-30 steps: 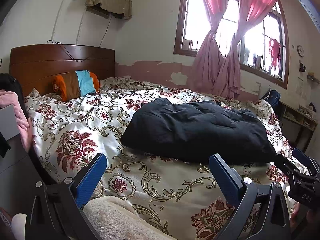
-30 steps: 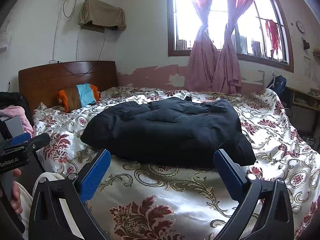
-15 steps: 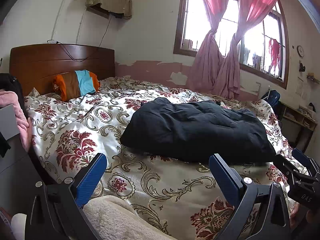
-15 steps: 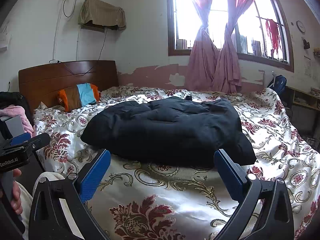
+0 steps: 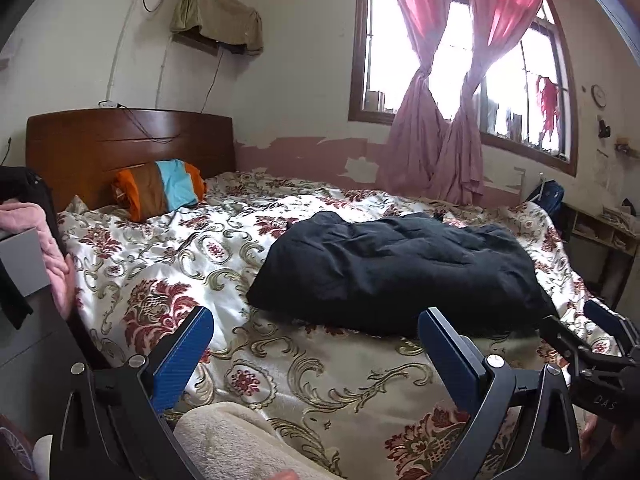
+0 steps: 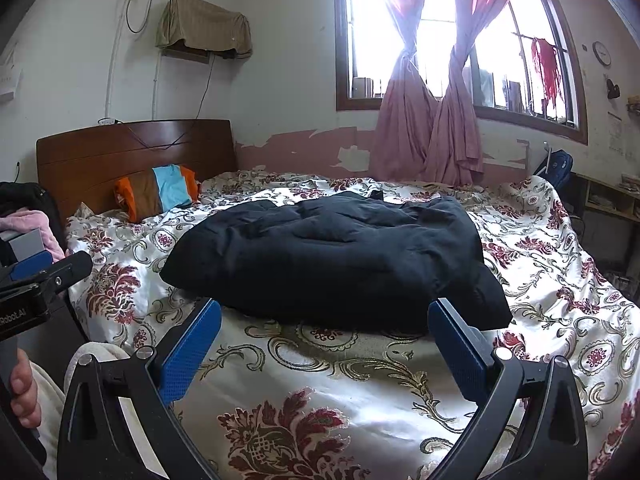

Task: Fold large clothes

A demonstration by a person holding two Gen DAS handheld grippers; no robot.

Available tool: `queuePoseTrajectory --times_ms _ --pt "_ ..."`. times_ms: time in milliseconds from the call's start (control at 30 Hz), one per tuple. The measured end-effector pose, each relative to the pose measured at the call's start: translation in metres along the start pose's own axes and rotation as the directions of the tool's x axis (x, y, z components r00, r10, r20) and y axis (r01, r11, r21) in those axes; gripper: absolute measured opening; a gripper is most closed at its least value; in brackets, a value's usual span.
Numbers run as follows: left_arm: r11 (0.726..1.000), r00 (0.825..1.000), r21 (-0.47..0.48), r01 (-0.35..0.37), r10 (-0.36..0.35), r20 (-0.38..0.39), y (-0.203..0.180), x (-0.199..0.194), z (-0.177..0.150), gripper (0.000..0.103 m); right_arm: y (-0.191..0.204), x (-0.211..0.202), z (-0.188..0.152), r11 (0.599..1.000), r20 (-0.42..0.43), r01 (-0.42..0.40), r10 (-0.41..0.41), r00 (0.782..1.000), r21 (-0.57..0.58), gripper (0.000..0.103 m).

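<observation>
- I am holding the left gripper (image 5: 314,352) low over the near edge of the bed (image 5: 328,380), its blue jaws spread wide and gripping nothing.
- The right gripper (image 6: 324,344) is hovering the same way, jaws spread wide and empty, with only the flowered bedspread (image 6: 360,392) showing between them.
- The dark padded garment (image 6: 332,260) is lying in a puffy, folded-over heap on the bedspread, ahead of and beyond both pairs of jaws and touching neither.
- In the right wrist view it is sitting straight ahead, centred between the jaws; in the left wrist view the garment (image 5: 400,272) is lying ahead and toward the right jaw.
- Its long axis is running crosswise to the jaws, side to side, with the rounded end toward the headboard (image 6: 132,152) and the lower corner trailing toward the foot of the bed.
- A striped pillow (image 5: 160,188) is resting against the headboard, well apart from the garment.
</observation>
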State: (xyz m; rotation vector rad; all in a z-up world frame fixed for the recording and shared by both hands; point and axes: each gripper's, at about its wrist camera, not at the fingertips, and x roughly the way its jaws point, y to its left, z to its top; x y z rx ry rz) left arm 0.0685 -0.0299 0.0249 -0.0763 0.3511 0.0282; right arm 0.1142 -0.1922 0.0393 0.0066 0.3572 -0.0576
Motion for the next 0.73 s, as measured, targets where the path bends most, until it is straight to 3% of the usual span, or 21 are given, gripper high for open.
queuePoseTrajectory --times_ms 733 --pt "1.0 1.0 -0.03 0.008 -0.007 0.019 -0.0018 -0.0027 -0.0032 0.103 0.0004 0.0014 0.0003 1.0 -0.007 -0.002 0.002 1.0 -0.001 0.101"
